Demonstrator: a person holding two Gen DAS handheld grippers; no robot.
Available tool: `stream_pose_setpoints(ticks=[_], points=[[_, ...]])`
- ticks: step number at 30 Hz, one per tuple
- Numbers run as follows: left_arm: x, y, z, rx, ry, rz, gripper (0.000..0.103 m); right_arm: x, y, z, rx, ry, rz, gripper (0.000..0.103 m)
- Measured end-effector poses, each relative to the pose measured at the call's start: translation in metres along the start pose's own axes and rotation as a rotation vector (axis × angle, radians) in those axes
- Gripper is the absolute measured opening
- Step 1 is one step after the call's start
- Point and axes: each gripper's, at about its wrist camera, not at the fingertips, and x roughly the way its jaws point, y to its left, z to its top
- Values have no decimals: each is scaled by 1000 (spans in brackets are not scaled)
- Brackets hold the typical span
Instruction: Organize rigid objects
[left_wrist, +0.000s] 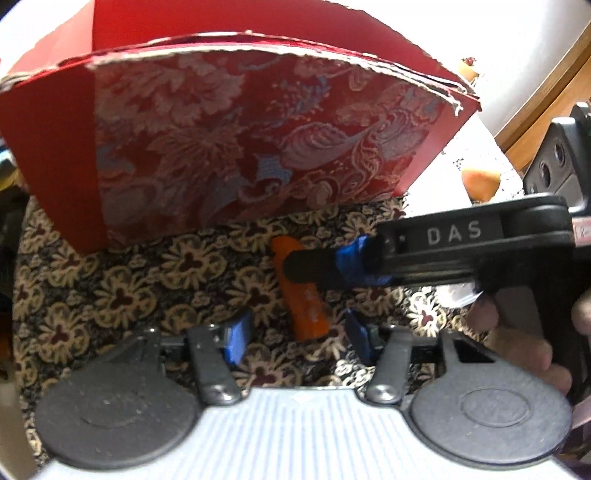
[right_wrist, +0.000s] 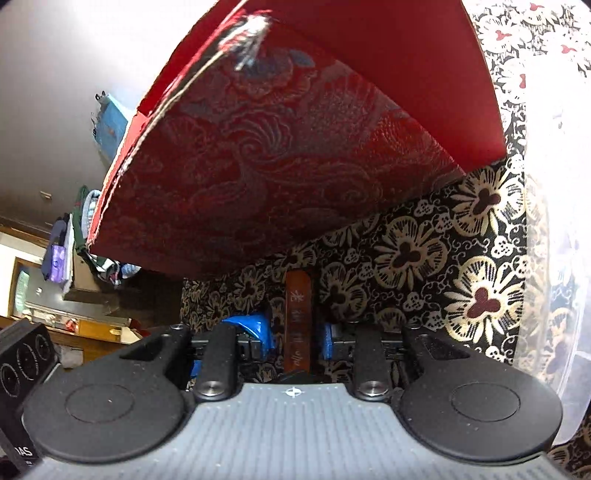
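A flat orange stick with printed characters lies lengthwise over the flowered cloth, in front of a red brocade box. My right gripper comes in from the right and is shut on the stick near its far end. In the right wrist view the stick stands pinched between the blue-taped fingers of the right gripper. My left gripper is open. The stick's near end sits between its blue pads without touching them.
The red box stands close ahead and blocks the far side. A clear plastic tub borders the cloth on the right of the right wrist view. An orange round object lies on a white surface beyond the cloth. A person's fingers hold the right handle.
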Motion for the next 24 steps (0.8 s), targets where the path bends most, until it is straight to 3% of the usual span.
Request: stream_pose_setpoints(ticks=[2, 9, 10, 11, 15, 24], points=[[4, -1, 5, 4, -9, 13, 43, 0, -6, 3, 3, 2, 3, 10], [7, -6, 10, 5, -21, 25, 39, -1, -6, 3, 3, 2, 12, 9], [7, -8, 10, 3, -22, 24, 34, -1, -6, 3, 1, 5, 15, 9], [8, -8, 11, -7, -21, 24, 20, 0, -6, 3, 1, 7, 17, 9], [6, -5, 8, -63, -18, 18, 15, 1, -7, 4, 9, 12, 19, 9], [4, 26, 8, -228, -1, -89, 10, -3, -11, 8, 30, 30, 27, 9]])
